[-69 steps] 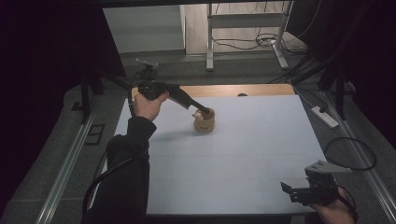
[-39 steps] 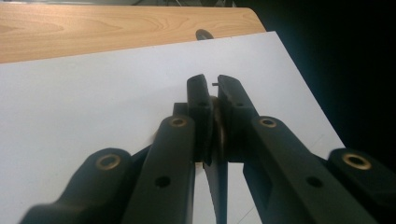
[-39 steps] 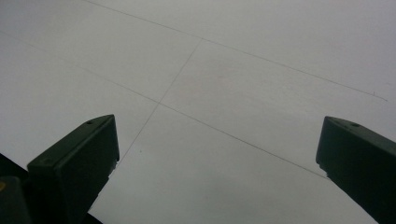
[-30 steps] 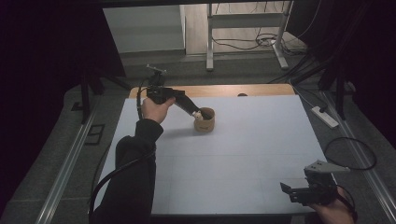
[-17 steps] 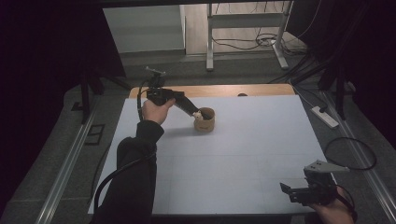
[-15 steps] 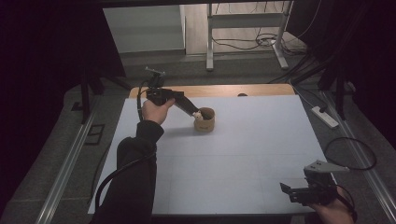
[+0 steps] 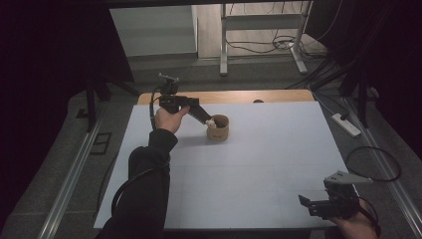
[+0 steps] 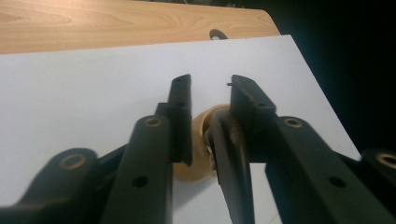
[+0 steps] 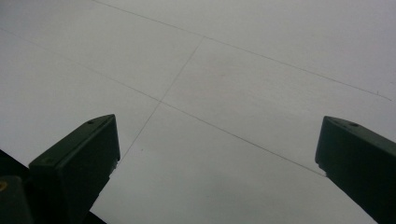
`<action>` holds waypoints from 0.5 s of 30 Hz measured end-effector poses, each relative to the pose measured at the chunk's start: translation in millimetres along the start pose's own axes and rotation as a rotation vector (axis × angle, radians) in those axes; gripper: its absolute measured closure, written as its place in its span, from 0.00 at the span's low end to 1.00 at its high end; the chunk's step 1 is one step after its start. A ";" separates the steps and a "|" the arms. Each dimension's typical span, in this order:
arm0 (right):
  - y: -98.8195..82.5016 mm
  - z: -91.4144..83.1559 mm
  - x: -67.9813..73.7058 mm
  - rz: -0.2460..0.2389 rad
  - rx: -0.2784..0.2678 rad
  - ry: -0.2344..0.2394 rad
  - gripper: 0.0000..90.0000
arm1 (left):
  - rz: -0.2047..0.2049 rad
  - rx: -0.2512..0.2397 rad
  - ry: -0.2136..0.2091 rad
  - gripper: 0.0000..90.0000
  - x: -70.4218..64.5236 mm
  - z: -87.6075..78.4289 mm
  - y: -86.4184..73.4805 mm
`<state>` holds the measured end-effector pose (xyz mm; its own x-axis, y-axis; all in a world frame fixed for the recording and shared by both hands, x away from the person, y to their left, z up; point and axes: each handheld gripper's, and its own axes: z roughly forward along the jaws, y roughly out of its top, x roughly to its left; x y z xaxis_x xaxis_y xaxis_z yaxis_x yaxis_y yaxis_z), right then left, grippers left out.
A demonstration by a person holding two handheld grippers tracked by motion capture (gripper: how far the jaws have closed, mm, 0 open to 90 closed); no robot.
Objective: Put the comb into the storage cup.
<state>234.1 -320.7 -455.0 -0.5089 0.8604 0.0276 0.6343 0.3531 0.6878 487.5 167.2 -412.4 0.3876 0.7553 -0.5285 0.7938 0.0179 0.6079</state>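
Observation:
A small tan cup (image 7: 219,130) stands on the white table sheet (image 7: 259,164), far and left of the middle, with something pale at its rim. My left gripper (image 7: 211,121) reaches down to that rim from the left. In the left gripper view the jaws of the left gripper (image 8: 210,88) have just been opening and stand a little apart, with bare sheet showing between the tips. Below them sits the cup (image 8: 198,156), and a dark curved strip (image 8: 229,163) runs down along the right jaw. My right gripper (image 7: 304,201) rests open at the near right edge, its jaws wide over bare sheet (image 9: 217,154).
A wooden table edge (image 7: 234,95) shows beyond the sheet. A power strip (image 7: 344,124) and cables lie on the floor at the right. Metal rails run along both sides of the table, and a frame stand (image 7: 224,45) is at the back.
Since the earliest frame the left hand has shifted slightly toward the cup and has held almost still after that. The right gripper has not moved.

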 end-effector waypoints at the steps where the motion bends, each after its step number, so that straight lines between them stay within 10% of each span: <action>1: 0.0 0.0 0.0 0.000 0.000 0.000 0.00 | 0.002 -0.004 0.003 0.74 -0.2 -0.1 -0.1; 15: 0.0 -0.2 0.4 -0.005 0.001 -0.001 0.00 | 0.080 -0.063 0.048 0.36 -2.5 -7.4 -3.2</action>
<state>233.8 -320.4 -454.9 -0.5115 0.8589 0.0232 0.6321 0.3579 0.6873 480.6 170.1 -408.7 0.4245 0.7862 -0.4491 0.7298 -0.0036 0.6836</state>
